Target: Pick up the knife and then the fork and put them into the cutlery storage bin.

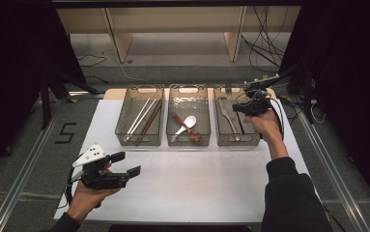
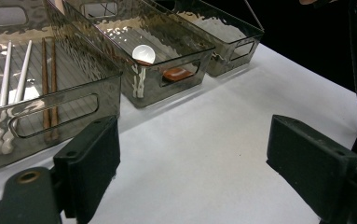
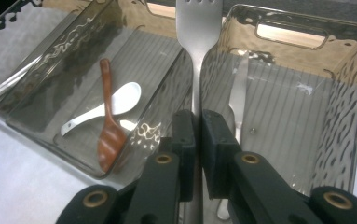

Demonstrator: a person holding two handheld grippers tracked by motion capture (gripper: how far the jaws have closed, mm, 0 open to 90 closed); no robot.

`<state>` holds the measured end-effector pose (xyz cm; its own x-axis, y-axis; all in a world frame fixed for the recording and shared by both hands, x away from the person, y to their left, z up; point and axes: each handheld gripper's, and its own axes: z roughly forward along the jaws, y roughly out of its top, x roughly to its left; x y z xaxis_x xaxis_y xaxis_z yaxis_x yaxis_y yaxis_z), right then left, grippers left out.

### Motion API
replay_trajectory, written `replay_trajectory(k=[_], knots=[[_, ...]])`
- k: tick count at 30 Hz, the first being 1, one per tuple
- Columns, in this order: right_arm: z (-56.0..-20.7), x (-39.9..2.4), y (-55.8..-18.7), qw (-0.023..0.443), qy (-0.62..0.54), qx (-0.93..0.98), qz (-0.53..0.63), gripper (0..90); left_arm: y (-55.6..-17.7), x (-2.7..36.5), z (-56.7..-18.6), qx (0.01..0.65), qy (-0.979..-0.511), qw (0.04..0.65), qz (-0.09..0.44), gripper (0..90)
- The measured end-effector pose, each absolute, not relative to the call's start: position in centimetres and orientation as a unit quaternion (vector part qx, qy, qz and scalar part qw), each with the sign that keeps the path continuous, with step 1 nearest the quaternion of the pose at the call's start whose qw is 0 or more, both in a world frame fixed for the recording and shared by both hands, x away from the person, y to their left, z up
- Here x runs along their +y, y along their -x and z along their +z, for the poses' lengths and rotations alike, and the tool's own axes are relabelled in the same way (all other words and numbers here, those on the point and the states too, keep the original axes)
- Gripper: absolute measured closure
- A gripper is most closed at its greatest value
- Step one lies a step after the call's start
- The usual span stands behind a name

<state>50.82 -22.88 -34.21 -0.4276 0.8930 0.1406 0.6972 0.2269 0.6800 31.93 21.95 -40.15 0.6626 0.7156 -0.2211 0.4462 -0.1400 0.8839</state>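
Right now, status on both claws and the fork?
Right claw shut on fork, held over the right bin. Left claw open, nothing between its jaws, above the white table. Knife already lies in that bin; nothing blocking.

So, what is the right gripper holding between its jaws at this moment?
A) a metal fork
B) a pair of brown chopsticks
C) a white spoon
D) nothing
A: in the right gripper view the right gripper is shut on the handle of the metal fork, which rises above the right-hand basket.

Grey floor (image 1: 23,145), wooden shelving (image 1: 173,29) behind.
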Motion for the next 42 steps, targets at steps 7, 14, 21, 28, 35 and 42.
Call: replay_trajectory(k=[7, 14, 21, 28, 35, 42], knots=[[-34.6, -22.9, -51.6, 0.142, -0.527, 0.765, 0.342, 85.1, -31.9, 21.9, -40.2, 0.39, -0.744, 0.527, 0.128, 16.6], [-35.0, -22.8, -52.4, 0.145, -0.54, 0.757, 0.338, 85.0, -31.9, 21.9, -40.2, 0.39, -0.744, 0.527, 0.127, 16.6], [-35.5, -22.4, -53.1, 0.144, -0.55, 0.752, 0.334, 85.0, -31.9, 22.0, -40.2, 0.39, -0.744, 0.527, 0.128, 16.6], [-35.7, -22.4, -53.3, 0.148, -0.559, 0.745, 0.333, 84.9, -31.9, 21.8, -40.1, 0.388, -0.745, 0.527, 0.128, 16.6], [-36.1, -22.4, -53.5, 0.149, -0.565, 0.742, 0.329, 84.9, -31.9, 21.9, -40.1, 0.389, -0.744, 0.528, 0.129, 16.6], [-36.4, -22.1, -53.6, 0.15, -0.566, 0.743, 0.325, 84.8, -31.9, 22.0, -40.1, 0.389, -0.744, 0.528, 0.129, 16.6]])
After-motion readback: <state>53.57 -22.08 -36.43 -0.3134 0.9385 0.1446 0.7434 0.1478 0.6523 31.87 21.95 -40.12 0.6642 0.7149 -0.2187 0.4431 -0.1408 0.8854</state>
